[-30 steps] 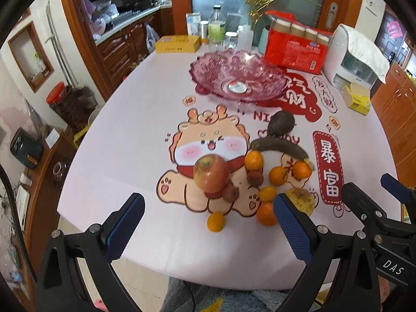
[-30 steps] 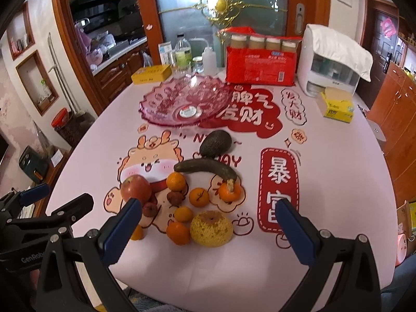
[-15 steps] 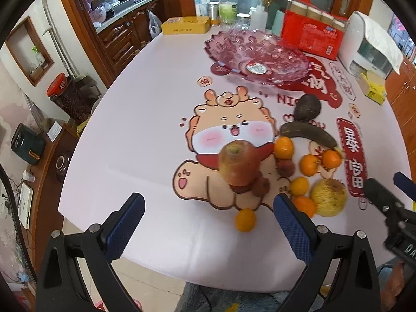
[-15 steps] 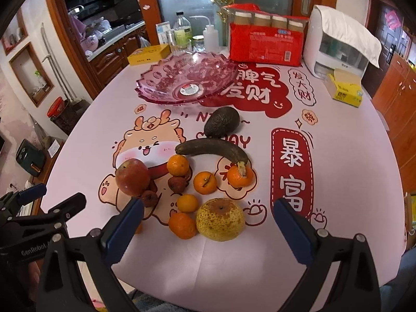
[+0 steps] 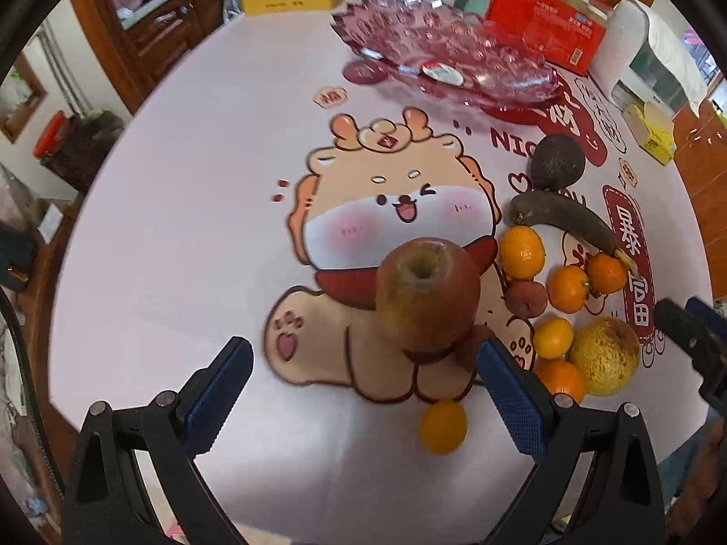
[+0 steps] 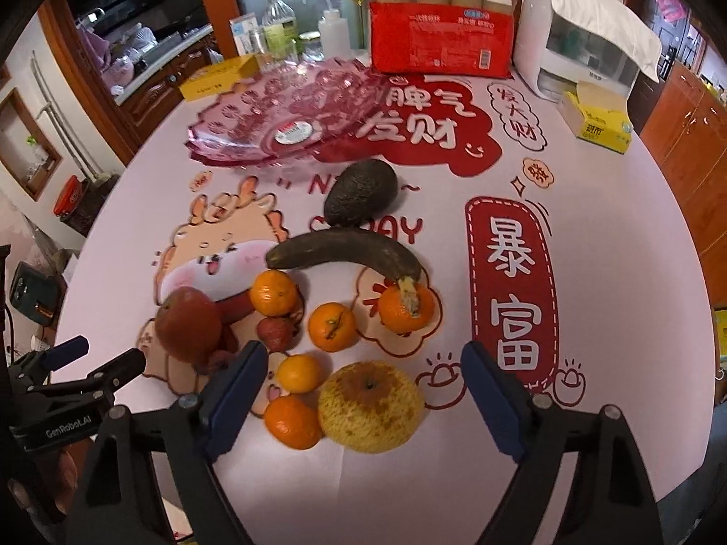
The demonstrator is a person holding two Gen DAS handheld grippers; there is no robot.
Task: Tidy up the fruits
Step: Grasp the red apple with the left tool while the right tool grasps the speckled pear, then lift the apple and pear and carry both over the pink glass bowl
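**A:** Both grippers are hanging over the near end of the table. The left gripper is standing wide apart, empty, with the apple just beyond its pads. The right gripper has just been closing a little, yet its jaws are still apart around the pear without touching it.

**B:** Where is the rest lying?

**A:** Oranges are sitting clustered between apple and pear, a banana and avocado farther off, and the pink dish at the far left.

**B:** How is the fruit going to handle?

**A:** I'm judging the apple firm, smooth and round, so it's wanting a grip across its widest part. The pear is looking heavy, its rough skin less slippery. The blackened banana is probably soft and bruising easily; I'd be taking it mid-length, gently. The glass-like dish is looking fragile.

**B:** Any writing?

**A:** "GenRobot.AI" is showing on the left gripper in the right view. The tablecloth is reading 暴富 and 发财, plus "NI", partly hidden. The dish sticker is too small to read.
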